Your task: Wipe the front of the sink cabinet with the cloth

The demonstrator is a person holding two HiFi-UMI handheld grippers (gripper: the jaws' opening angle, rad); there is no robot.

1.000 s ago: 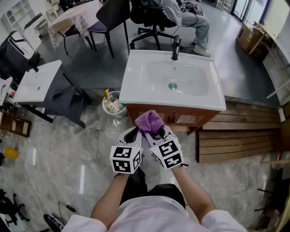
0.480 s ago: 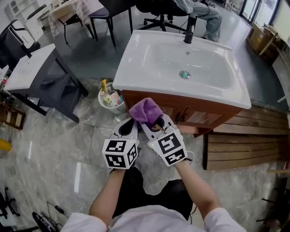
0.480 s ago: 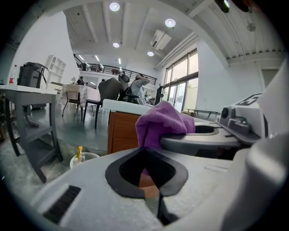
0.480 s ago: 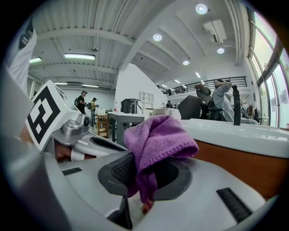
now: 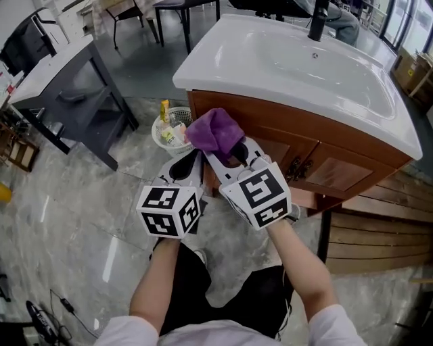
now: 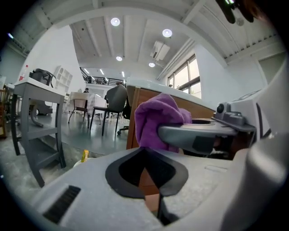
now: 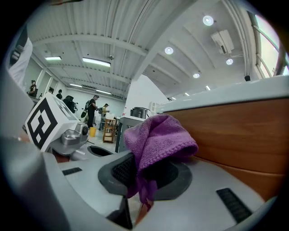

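A purple cloth (image 5: 214, 133) bunches out of my right gripper (image 5: 231, 153), which is shut on it. In the right gripper view the cloth (image 7: 158, 140) hangs over the jaws beside the brown wooden front of the sink cabinet (image 7: 244, 131). The cloth sits close to the cabinet's left front corner (image 5: 203, 111), under the white sink (image 5: 298, 67); touching cannot be told. My left gripper (image 5: 184, 167) is just left of the right one, shut and empty. In the left gripper view the cloth (image 6: 158, 119) and right gripper (image 6: 203, 133) lie ahead of the jaws.
A small white bin (image 5: 169, 132) with bottles stands on the marble floor left of the cabinet. A grey table (image 5: 61, 74) is further left. Cabinet doors with handles (image 5: 295, 169) lie to the right, wooden slats (image 5: 379, 223) beyond. A black faucet (image 5: 317, 20) stands at the back of the sink.
The head view has dropped and come closer to the cabinet. Both grippers, with the cloth, have risen toward the cabinet's upper left front corner.
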